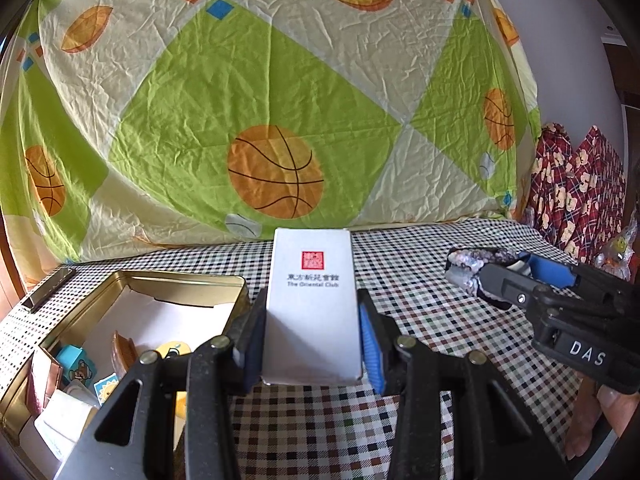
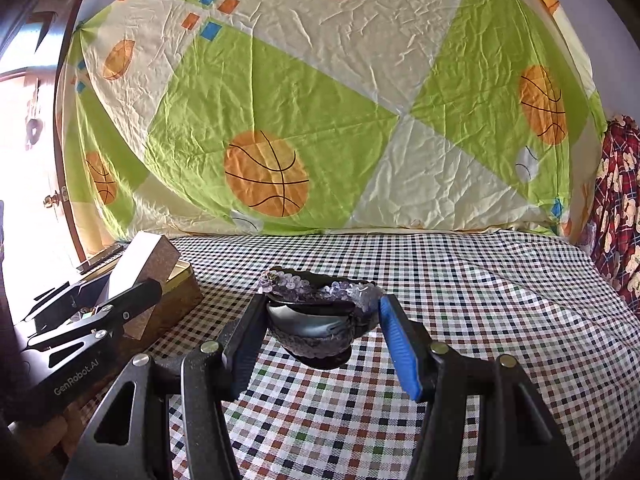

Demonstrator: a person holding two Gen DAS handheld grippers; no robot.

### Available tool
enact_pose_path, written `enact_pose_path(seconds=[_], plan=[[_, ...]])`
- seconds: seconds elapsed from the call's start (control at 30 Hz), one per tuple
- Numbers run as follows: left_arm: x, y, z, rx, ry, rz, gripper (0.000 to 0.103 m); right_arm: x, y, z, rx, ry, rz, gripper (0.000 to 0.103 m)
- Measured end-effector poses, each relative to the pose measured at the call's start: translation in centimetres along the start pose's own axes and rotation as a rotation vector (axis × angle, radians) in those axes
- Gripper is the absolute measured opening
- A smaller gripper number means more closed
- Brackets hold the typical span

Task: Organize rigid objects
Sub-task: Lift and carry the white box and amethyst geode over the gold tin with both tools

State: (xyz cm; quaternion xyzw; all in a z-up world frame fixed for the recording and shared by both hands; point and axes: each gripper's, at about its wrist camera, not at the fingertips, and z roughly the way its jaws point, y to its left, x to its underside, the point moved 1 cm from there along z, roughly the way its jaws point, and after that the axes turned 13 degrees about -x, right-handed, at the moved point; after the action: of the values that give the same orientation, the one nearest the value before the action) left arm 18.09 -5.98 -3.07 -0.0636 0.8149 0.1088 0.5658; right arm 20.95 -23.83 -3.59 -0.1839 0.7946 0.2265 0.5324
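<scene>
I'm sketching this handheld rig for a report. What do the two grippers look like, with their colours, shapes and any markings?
Both match: black angular linkage arms with triangular cut-outs and silver rivets, ending in flat fingers. The left gripper has one ribbed blue pad and a darker pad opposite; in the right wrist view its side reads "GenRobot.AI". The right gripper has the same blue pad; in the left wrist view its body shows white letters "DAS".

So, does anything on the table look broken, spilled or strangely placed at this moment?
Nothing looks broken or spilled. The white box is held by the left gripper, the sequined object by the right gripper. The gold tin stands open with small items inside.
</scene>
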Motion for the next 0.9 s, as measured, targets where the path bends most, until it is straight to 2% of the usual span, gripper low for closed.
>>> enact_pose_path(seconds=[0.9], plan=[[0.6,1.5,-1.9,0.005,-0.028,-0.019,0.04,0.6,2.4,-2.1,-0.045,-0.057,-0.081,0.059]])
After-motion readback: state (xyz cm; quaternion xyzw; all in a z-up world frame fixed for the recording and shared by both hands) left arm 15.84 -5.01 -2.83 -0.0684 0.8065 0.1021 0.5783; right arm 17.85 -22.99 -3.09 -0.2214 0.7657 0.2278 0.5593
